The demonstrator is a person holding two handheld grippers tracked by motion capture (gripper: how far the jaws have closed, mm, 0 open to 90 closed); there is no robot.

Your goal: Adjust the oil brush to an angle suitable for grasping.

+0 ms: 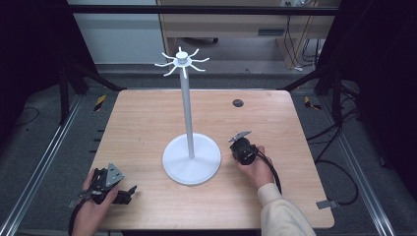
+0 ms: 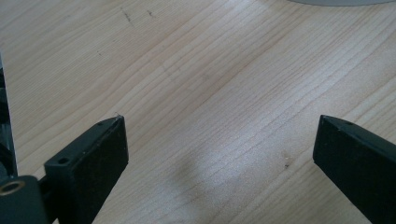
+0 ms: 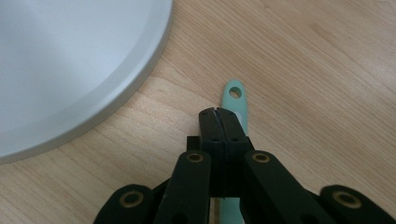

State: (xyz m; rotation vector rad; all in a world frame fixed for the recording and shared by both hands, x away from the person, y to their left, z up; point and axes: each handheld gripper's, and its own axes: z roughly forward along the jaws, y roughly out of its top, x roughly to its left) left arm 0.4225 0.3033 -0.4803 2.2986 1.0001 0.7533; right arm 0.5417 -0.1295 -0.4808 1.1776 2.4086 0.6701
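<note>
From above, a white hook stand (image 1: 191, 147) rises mid-table on pale wood (image 1: 147, 123). The right gripper (image 1: 242, 147) sits just beside its round base, and the left gripper (image 1: 110, 184) rests well apart at the near-left corner.

The left gripper view shows its jaws spread wide over bare woodgrain, holding nothing.

In the right gripper view, the jaws are pressed together over a mint-green handle (image 3: 235, 100), whether clamping it I cannot tell. Its long axis points forward, its hanging eyelet past the tips, and the stand's smooth base rim (image 3: 140, 79) lies close at left.

White stand (image 1: 191, 157) blocks the table (image 1: 147, 123) centre; bare wood lies open around it.
</note>
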